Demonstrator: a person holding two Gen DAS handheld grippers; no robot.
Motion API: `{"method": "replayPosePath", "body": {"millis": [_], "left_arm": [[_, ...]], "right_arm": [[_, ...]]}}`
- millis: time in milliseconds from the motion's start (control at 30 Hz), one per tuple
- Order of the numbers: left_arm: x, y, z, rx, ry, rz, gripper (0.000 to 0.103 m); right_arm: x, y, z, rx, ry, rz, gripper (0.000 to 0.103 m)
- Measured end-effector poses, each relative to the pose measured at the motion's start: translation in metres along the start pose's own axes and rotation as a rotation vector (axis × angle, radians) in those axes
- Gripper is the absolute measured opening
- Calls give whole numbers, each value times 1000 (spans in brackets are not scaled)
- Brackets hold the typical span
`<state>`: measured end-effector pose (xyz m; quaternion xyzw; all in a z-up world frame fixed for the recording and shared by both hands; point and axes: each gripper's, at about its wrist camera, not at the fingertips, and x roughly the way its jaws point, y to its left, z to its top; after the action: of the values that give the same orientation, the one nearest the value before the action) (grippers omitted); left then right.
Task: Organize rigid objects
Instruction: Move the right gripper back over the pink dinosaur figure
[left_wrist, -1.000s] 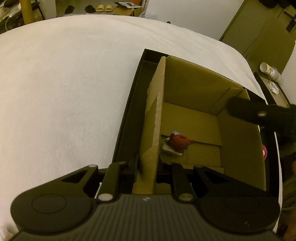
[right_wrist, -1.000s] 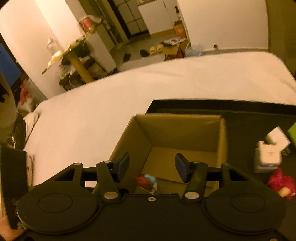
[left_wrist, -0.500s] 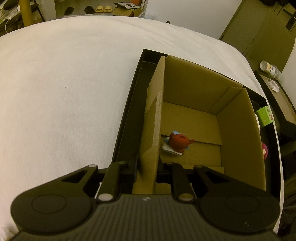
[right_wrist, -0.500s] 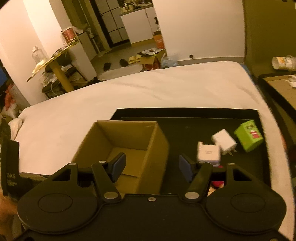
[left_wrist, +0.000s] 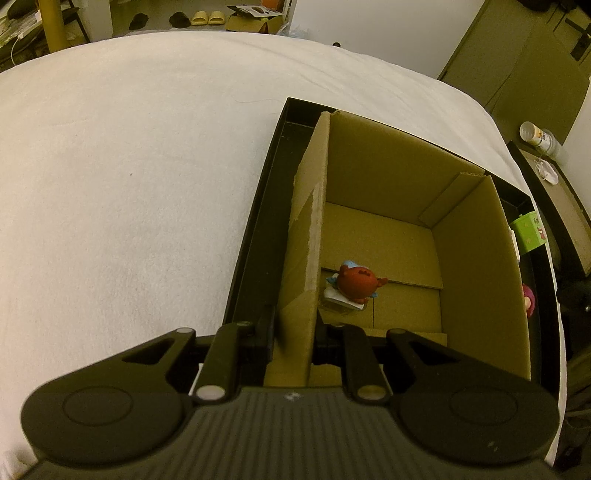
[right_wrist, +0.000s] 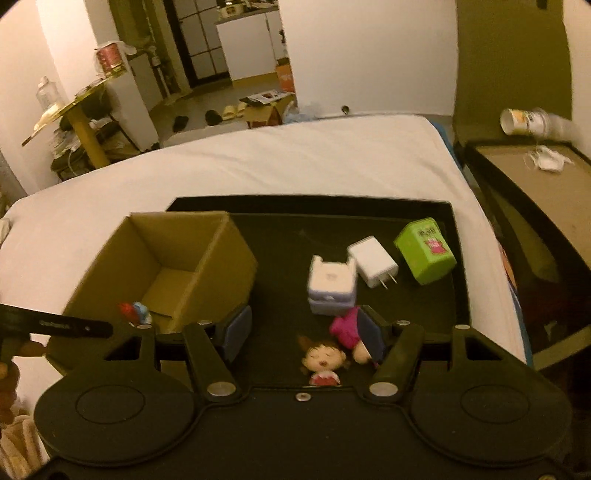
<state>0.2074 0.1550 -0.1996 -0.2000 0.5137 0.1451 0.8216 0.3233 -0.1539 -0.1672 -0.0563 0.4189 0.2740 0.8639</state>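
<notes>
White bedding (left_wrist: 129, 166) is serving as the work surface, and a shallow black tray (right_wrist: 280, 229) is lying on it. At the tray's left end a cardboard box (right_wrist: 221, 258) is standing open-topped, with a small red figurine (left_wrist: 356, 282) already lying on its floor. The left gripper (left_wrist: 295, 325) is clamping the box's near-left wall, its fingers (left_wrist: 267, 325) pressing one on each side of the cardboard, evidently steadying the container. Moving right along the tray, the remaining items are lying loose: a white cube-shaped item (right_wrist: 332, 284), a white plug adapter (right_wrist: 373, 264) just beside it, and a green box (right_wrist: 424, 254) at the far right. Nearest the camera, a small doll (right_wrist: 334, 350) in a pink dress is lying on its side. The right gripper (right_wrist: 306, 332) is hovering over this doll; its jaws have just been opening and are standing apart, with the doll between them but not yet pinched.

Risks, as judged from this arrangement: the doll's rounded head and soft outline may let it squirt sideways or be caught only by the dress if the fingers (right_wrist: 369, 338) close off-centre. The white cube is lying just beside the doll, so a descending finger may knock it. A loosened left grasp could let the light box tip or slide during drop-off.
</notes>
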Motion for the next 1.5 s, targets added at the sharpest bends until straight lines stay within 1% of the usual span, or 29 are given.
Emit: {"method": "replayPosePath", "body": {"millis": [133,333,567,667,700,733,900,1067,1167,1300,1500], "left_arm": [[0,0,0,-2,0,-1,16],[-1,0,-1,-2,0,1,16],[-1,0,-1,0,-1,3,16],[-1,0,-1,0,-1,3,16],[0,0,-1,-1,-1,3,16],[0,0,-1,-2,-1,3,16],[0,0,0,-3,0,3,16],[0,0,0,-6,0,2,16],[-1,0,0,-7,0,3,16],[-1,1,-1,-9,0,0,16],[-1,1,-1,-10,-1,-1,16]], "right_arm": [[6,-9,-6,22,12,-19,63],[17,-19,-16,17,20,-59,63],[34,-31,-22,97,28,-92,63],[39,-33,-23,137,22,-110,71],[41,-33,-22,143,18,-113,76],[43,-32,-22,147,15,-121,79],[56,-25,-18,129,17,-146,79],[66,-19,-15,146,30,-149,79],[72,-16,-14,134,41,-182,79],[79,-21,-14,156,59,-221,79],[77,-28,-21,173,67,-239,79]]}}
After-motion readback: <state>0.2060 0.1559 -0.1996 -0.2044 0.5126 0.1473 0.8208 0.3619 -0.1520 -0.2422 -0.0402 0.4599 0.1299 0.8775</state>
